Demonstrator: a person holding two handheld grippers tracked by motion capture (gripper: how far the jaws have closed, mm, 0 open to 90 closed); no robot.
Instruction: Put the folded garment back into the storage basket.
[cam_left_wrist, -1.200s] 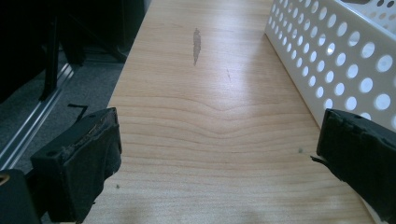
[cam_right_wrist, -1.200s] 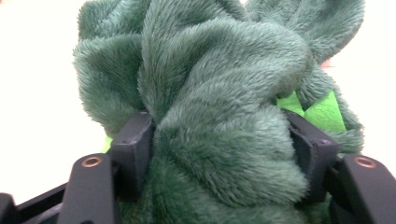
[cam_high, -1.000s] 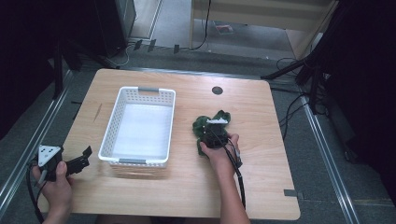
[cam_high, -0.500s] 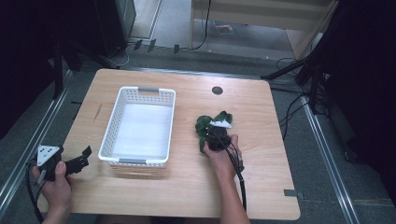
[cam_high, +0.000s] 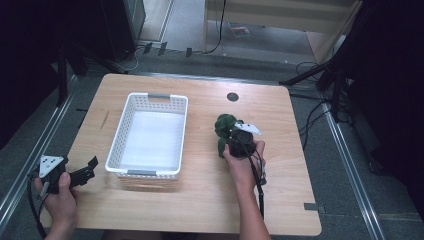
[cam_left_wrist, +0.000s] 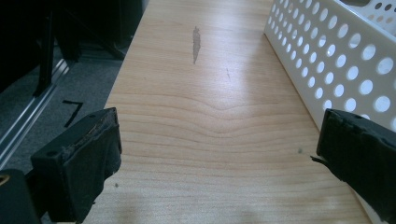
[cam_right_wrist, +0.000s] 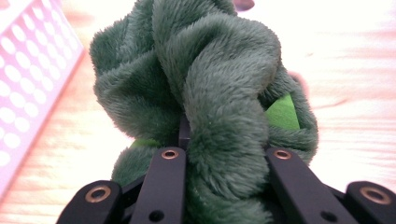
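A dark green plush toy (cam_high: 223, 126) is right of the basket, and my right gripper (cam_high: 235, 142) is shut on it from the near side. In the right gripper view the fuzzy green plush toy (cam_right_wrist: 201, 84) bulges up between the two black jaws of my right gripper (cam_right_wrist: 224, 156), with a bright green patch on its right. My left gripper (cam_high: 89, 169) is held over the table's near left corner, open. In the left gripper view my left gripper (cam_left_wrist: 222, 154) has its black pads wide apart over bare wood.
A white perforated basket (cam_high: 118, 135) with nothing inside stands left of centre; its wall (cam_left_wrist: 336, 51) runs along the left gripper's right side. The wooden table (cam_high: 200, 200) has a round hole (cam_high: 232, 96) at the back. Dark floor, rails and cables surround the table.
The right gripper has closed on the plush toy and lifted a little with it, tipping the toy up. The left hand has stayed in place.
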